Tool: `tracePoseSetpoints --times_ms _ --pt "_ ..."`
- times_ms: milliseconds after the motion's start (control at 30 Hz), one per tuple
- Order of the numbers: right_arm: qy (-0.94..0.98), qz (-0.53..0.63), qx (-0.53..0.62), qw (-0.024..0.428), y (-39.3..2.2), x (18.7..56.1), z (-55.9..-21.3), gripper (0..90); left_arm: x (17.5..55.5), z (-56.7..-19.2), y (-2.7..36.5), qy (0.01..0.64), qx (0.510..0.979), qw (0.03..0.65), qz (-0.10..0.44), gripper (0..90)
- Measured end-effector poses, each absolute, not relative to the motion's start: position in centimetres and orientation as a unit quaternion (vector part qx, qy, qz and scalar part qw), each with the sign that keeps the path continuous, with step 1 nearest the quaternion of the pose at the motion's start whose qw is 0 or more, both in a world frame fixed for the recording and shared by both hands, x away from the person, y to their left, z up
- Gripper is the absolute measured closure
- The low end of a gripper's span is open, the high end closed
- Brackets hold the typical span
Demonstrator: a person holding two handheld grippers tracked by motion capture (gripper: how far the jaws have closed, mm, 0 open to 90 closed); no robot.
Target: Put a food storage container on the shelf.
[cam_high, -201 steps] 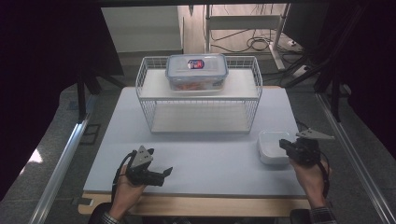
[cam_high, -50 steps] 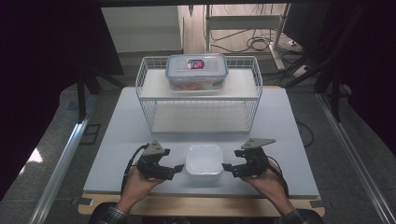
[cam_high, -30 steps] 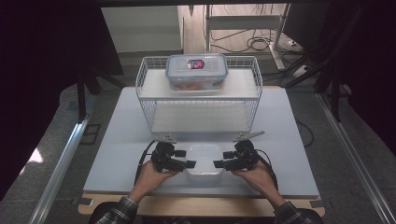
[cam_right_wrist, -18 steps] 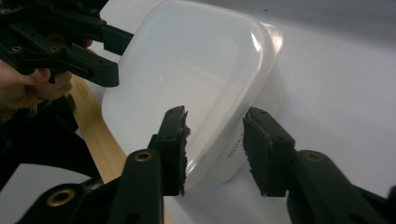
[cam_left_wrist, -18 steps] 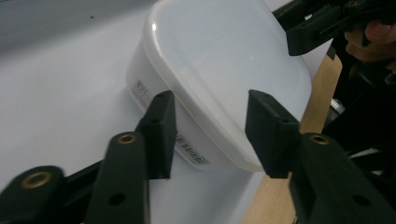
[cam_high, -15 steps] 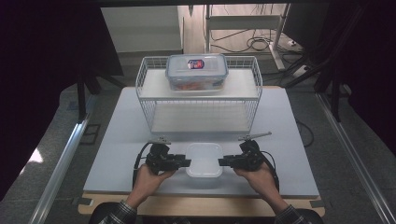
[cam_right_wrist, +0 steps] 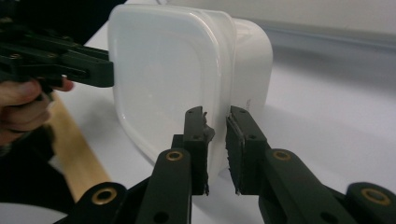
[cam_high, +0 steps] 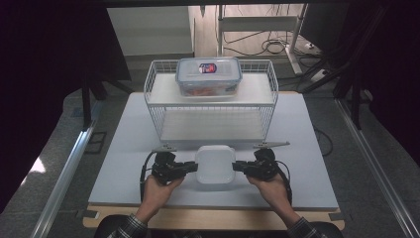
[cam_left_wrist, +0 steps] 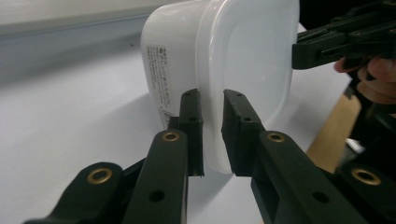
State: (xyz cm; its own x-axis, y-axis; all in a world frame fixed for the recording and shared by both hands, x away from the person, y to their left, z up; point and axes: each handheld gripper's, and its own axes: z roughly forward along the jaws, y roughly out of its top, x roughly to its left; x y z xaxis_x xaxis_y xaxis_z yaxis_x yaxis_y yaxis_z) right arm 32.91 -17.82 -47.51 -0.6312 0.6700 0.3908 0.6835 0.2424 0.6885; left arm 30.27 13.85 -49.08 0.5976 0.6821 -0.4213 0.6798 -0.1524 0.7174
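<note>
Grip, left: your left gripper (cam_high: pixel 190 167) has just been closing; its jaws now pinch the lid rim of the white container (cam_high: pixel 215 164) at its 9 o'clock edge, rim between the pads.
Grip, right: your right gripper (cam_high: pixel 238 167) has likewise just been closing and clamps the rim at 3 o'clock.
Container: sits on the table (cam_high: pixel 124 148) between your hands, near the front edge, at 6 o'clock from the wire rack (cam_high: pixel 270 89).
Risk: thin rim, smooth plastic. If you lift unevenly, I judge one side may slip free, or the lid may pop off and drop the tub.
Material: translucent white plastic, rounded-square, printed label on one wall.
Pads: the right gripper's look frayed, so expect weaker friction there.
Far: rack of white wire with two shelves; clear lidded box (cam_high: pixel 208 75) on its top shelf at 12 o'clock.
</note>
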Motion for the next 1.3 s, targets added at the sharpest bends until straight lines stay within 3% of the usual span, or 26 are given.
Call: tracePoseSetpoints --times_ms 267,1300 --pt "-0.784 -0.461 -0.414 -0.034 -17.4 32.5 -46.5 78.2 30.1 -47.9 14.0 0.443 0.753 0.485 0.023 79.2" --pt "-0.77 -0.515 -0.365 -0.1 -16.5 33.6 -38.1 78.3 31.0 -39.1 15.0 0.403 0.739 0.529 0.108 79.1"
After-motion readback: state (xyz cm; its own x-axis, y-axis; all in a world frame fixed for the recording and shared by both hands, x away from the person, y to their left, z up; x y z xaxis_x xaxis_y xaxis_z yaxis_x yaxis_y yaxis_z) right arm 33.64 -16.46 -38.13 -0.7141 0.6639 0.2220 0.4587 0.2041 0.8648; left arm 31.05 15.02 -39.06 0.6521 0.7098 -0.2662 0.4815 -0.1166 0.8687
